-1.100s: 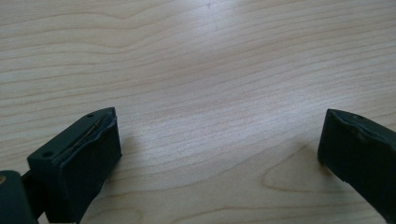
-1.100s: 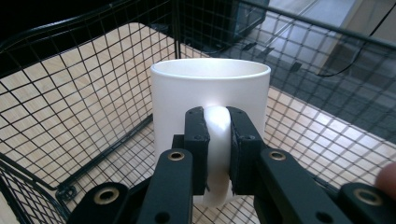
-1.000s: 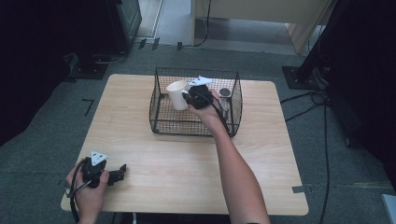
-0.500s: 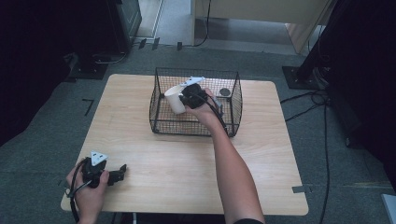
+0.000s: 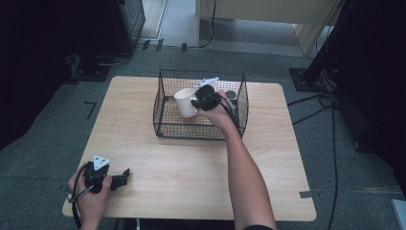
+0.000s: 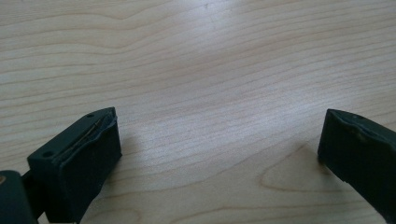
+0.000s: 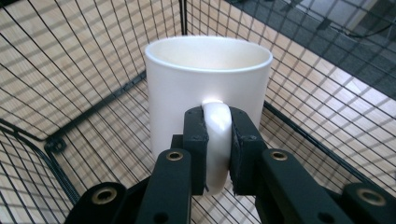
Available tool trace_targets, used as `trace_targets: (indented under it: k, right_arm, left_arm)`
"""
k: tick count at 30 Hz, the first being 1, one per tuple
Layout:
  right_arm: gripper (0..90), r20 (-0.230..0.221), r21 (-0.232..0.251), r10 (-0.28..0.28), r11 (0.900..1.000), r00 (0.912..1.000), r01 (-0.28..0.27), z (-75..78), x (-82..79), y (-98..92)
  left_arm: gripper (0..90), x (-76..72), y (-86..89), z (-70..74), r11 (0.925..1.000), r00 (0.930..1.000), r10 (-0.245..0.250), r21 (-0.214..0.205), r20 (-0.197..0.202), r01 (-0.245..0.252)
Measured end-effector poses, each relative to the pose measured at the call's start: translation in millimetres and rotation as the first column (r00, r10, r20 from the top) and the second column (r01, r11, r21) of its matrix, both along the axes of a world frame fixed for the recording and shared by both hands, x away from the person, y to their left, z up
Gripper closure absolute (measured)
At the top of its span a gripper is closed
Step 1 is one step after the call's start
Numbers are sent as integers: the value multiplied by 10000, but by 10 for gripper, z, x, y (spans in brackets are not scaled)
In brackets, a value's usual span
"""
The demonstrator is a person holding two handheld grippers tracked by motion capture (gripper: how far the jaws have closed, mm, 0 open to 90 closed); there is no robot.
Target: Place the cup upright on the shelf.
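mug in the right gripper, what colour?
Plain white mug, no pattern; clearest in the right gripper view.

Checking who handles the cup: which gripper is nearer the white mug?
Right. The right gripper is clamped on the white mug's handle inside the wire basket; the left gripper sits open, far off at the table's near-left corner.

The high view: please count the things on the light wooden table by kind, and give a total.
Black wire mesh basket: 1
Cream ceramic mug, held by its handle inside the basket: 1
Small round dark object in the basket, too small to identify: 1
Black hand-held gripper: 2, left and right
Total: 5
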State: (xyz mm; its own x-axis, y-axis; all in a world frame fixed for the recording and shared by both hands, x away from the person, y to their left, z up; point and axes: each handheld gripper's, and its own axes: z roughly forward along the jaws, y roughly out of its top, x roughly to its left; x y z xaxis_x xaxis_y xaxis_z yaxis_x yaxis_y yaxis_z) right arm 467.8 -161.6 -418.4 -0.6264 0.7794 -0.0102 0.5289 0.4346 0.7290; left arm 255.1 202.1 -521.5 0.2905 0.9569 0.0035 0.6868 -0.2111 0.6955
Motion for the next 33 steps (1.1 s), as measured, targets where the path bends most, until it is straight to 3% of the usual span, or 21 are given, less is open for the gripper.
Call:
trace_targets:
  k: [7,11,20,26,27,33]
  right_arm:
    - [797,-227,-151,-130,9998,9997,127,-23,10,-92]
    - [789,-234,-486,-157,9987,9996,146,-35,14,-130]
    - [759,-817,-940,-462,9948,9956,385,-70,22,-251]
    - [736,-877,-927,-556,9946,9946,474,-78,6,-283]
    - [680,-843,-777,-658,9952,9943,593,-81,-8,-290]
    - [599,-613,-559,-684,9963,9958,650,-73,-52,-315]
  left_arm:
    - [0,0,-3,0,10000,10000,6,15,0,-6]
    - [0,0,0,-1,10000,10000,2,-4,6,-2]
    - [0,0,-5,-1,10000,10000,11,28,3,-11]
    - [0,0,-5,0,10000,10000,1,46,-5,-1]
    - [0,0,-5,0,10000,10000,-1,51,-6,1]
    - [0,0,-1,0,10000,10000,1,9,0,-1]
